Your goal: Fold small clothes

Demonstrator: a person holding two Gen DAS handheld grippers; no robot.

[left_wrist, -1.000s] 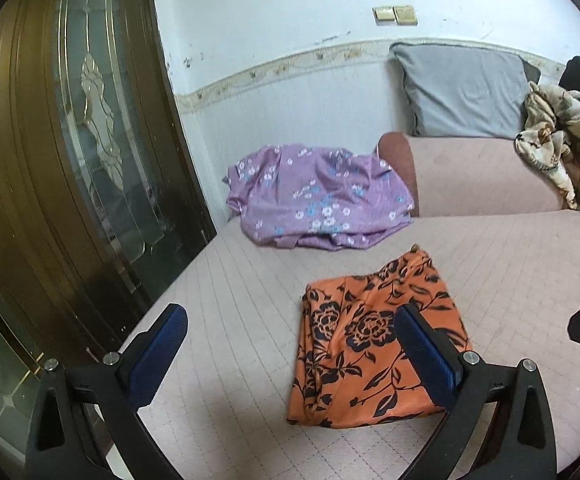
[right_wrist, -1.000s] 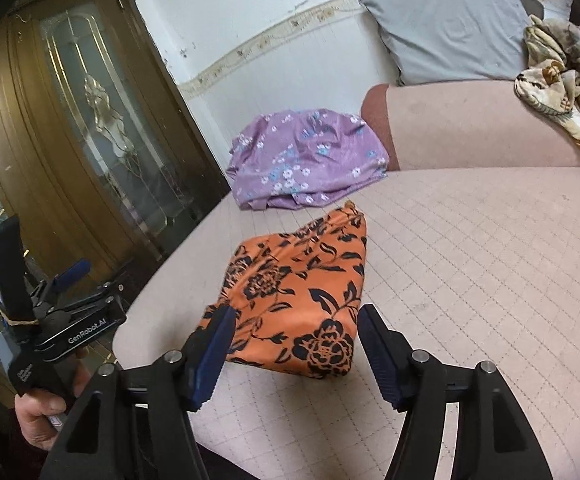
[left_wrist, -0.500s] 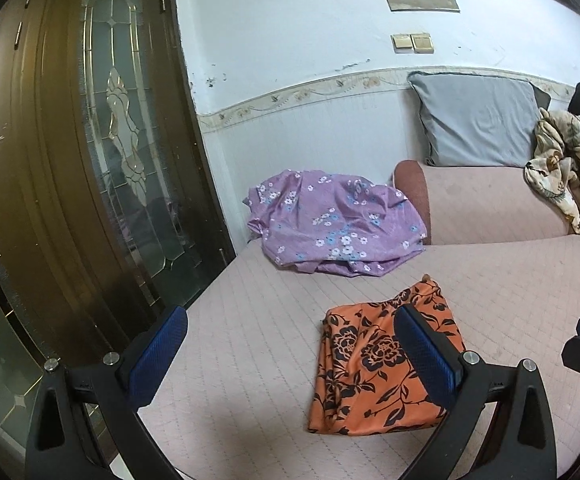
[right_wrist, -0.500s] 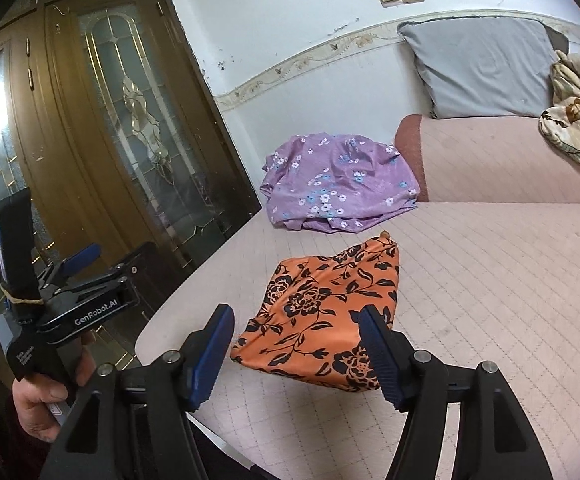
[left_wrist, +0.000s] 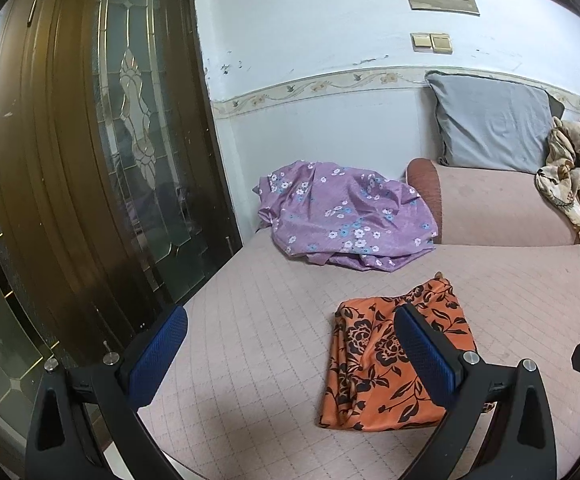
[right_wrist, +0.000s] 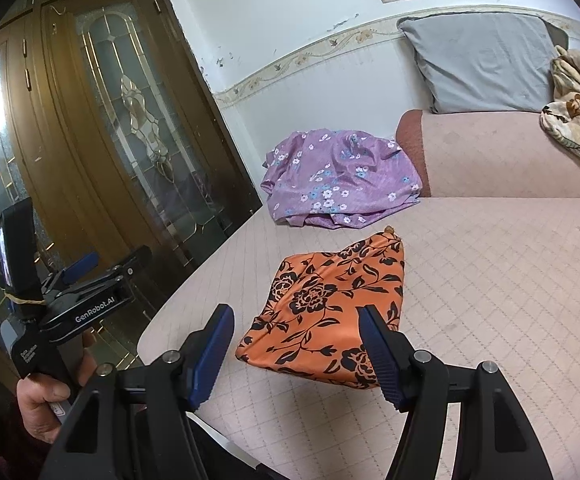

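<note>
1. The orange garment (left_wrist: 397,364) is lying folded into a compact, roughly rectangular packet near the front edge of the pink quilted bed (left_wrist: 250,340). Its fabric is bright orange with black roses and leaves.
2. In the right wrist view its near edge is showing stacked, rounded layers; the far corner is tapering to a small point aimed at the purple floral cloth (right_wrist: 337,180).
3. The purple cloth is sitting crumpled, well apart from the orange piece, against the wall beside the pink bolster (left_wrist: 497,208).
4. The left gripper (left_wrist: 290,356) is hovering with jaws spread wide, nothing between them; its right finger is overlapping the garment in view only.
5. The right gripper (right_wrist: 295,354) is likewise standing open and empty, above the packet's near edge.
6. A hand (right_wrist: 46,404) is gripping the left gripper's handle beside the dark glazed door (right_wrist: 122,128).
7. A grey pillow (right_wrist: 481,64) is leaning on the wall behind the bolster.
</note>
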